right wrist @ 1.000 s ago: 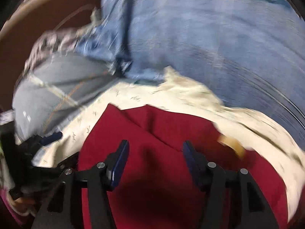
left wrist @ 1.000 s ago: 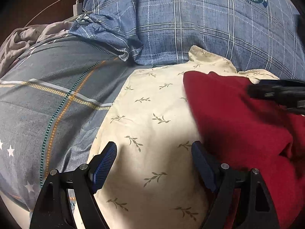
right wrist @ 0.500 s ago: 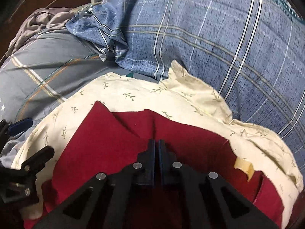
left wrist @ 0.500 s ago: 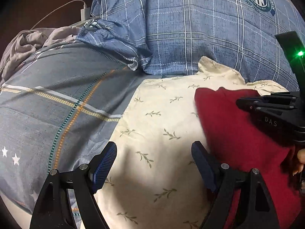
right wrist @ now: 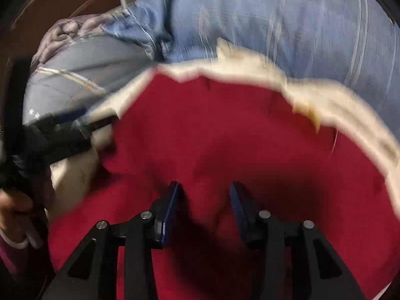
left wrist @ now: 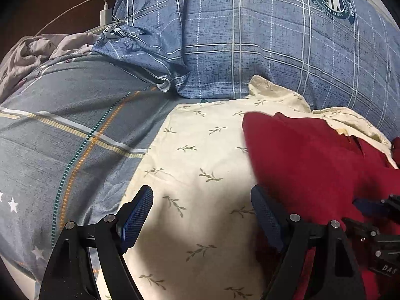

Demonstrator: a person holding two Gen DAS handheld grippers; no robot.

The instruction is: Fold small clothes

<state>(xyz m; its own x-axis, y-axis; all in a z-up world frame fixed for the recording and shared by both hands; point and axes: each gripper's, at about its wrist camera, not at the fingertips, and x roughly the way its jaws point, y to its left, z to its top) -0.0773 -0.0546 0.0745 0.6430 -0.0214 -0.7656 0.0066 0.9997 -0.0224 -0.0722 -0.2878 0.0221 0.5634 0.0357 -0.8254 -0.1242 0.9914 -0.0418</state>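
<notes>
Right wrist shows my right gripper [right wrist: 203, 206] part-open, empty over the red garment [right wrist: 225, 130]; left gripper [left wrist: 202, 215] gapes wide over cream cloth [left wrist: 200, 160], ready to pin.

Pillow [left wrist: 250, 37] blocks far side; sheet [left wrist: 62, 125] left free.

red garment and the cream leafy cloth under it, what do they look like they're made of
Red garment: probably a soft matte knit or fleece, since it looks thick, with no sheen and rounded folds. Cream cloth: likely thin woven cotton, flat and smooth, with a printed leaf sprig pattern and crisp creased edges.
</notes>
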